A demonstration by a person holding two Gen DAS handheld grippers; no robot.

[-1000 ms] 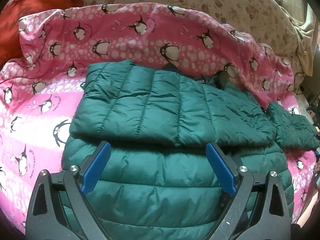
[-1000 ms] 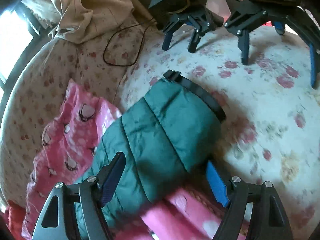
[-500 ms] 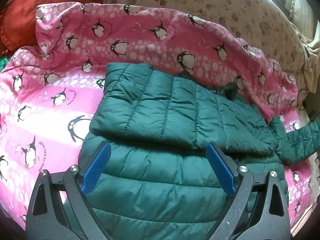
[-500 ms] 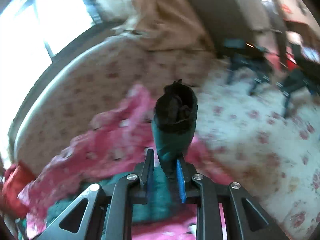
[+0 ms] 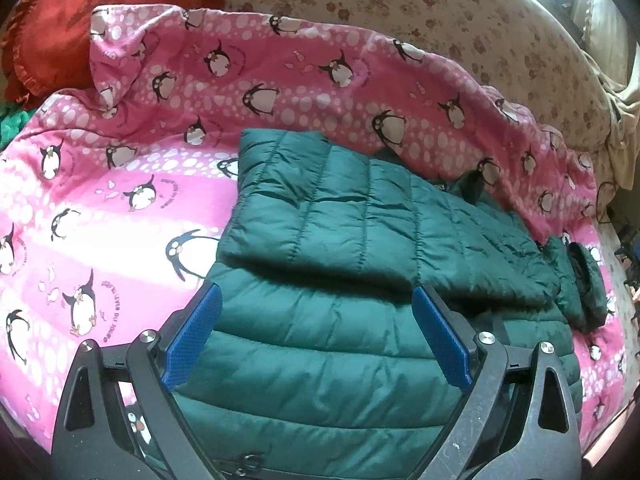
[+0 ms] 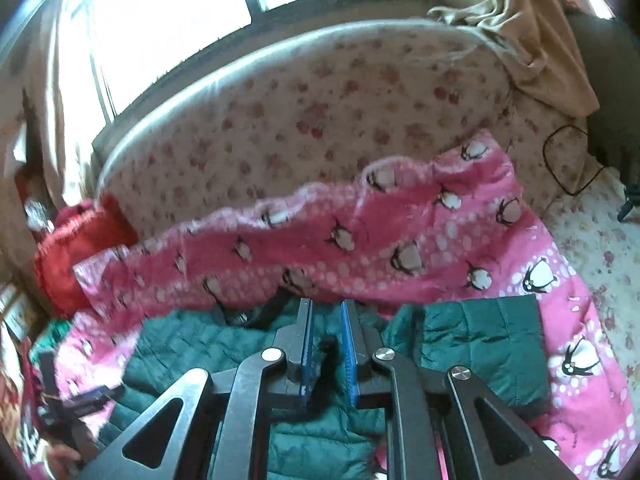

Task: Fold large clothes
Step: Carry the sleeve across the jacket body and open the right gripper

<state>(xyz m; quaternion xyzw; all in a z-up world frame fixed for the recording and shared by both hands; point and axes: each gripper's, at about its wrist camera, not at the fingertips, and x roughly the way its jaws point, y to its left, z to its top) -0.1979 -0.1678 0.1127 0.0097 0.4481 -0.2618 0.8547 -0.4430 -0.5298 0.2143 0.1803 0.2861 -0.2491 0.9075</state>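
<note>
A dark green quilted puffer jacket [image 5: 360,280] lies on a pink penguin blanket [image 5: 120,184]. One sleeve is folded across its body. The other sleeve [image 5: 580,284] curls up at the jacket's right edge. My left gripper [image 5: 316,336] is open and empty, hovering over the jacket's lower body. In the right wrist view the jacket [image 6: 192,348] lies below my right gripper [image 6: 326,344], whose blue pads are nearly closed on a dark piece of the sleeve cuff [image 6: 328,356]. The sleeve [image 6: 480,344] runs off to the right.
A red cushion [image 5: 92,8] lies at the far left. The floral bed sheet [image 5: 440,20] spreads behind the blanket. A beige cloth [image 6: 532,32] hangs at the far right, near a black cable [image 6: 568,160]. A window [image 6: 180,12] is behind the bed.
My right gripper shut on the sleeve cuff, lifted it and carried the sleeve in over the jacket. My left gripper stayed open and drew slightly right over the jacket.
</note>
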